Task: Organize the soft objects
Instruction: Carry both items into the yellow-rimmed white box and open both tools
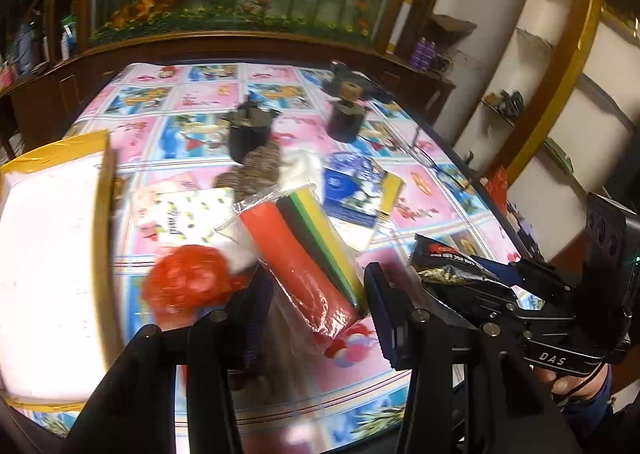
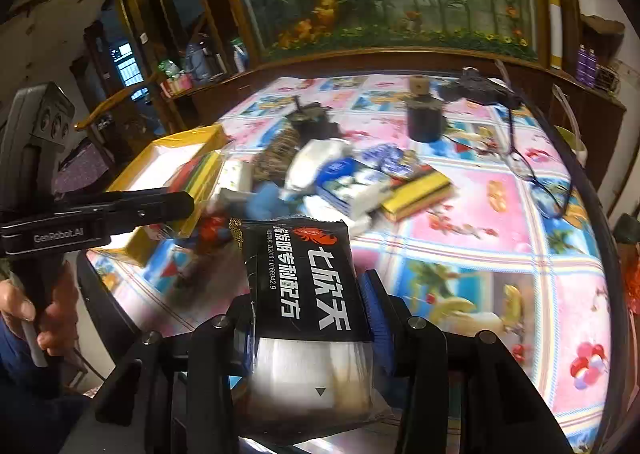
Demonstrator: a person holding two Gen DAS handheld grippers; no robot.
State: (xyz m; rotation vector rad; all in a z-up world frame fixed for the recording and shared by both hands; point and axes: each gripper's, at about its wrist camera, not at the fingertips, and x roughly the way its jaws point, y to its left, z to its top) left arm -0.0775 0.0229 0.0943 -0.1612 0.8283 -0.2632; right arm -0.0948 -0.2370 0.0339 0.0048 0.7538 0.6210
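Right now the right gripper [image 2: 312, 318] has its fingers clamped on a black snack packet [image 2: 304, 274], lifted clear of the table [image 2: 500, 222]; from the left wrist view the same packet [image 1: 448, 266] shows off to the right. The left gripper [image 1: 316, 314] has its fingers around a bagged sponge pack [image 1: 308, 254], red, green and yellow, but blur hides whether they press it, so I cannot tell if they are closed. Just left of it lie a red mesh ball [image 1: 188, 282] and the yellow-edged box [image 1: 52, 246], whose white floor looks bare from here. Farther out, the pile [image 2: 320, 174] of tissue packs, white bags and a yellow sponge sits mid-table, unsorted. Judging by that, the task is early: two items in hand, most of the heap left to go.
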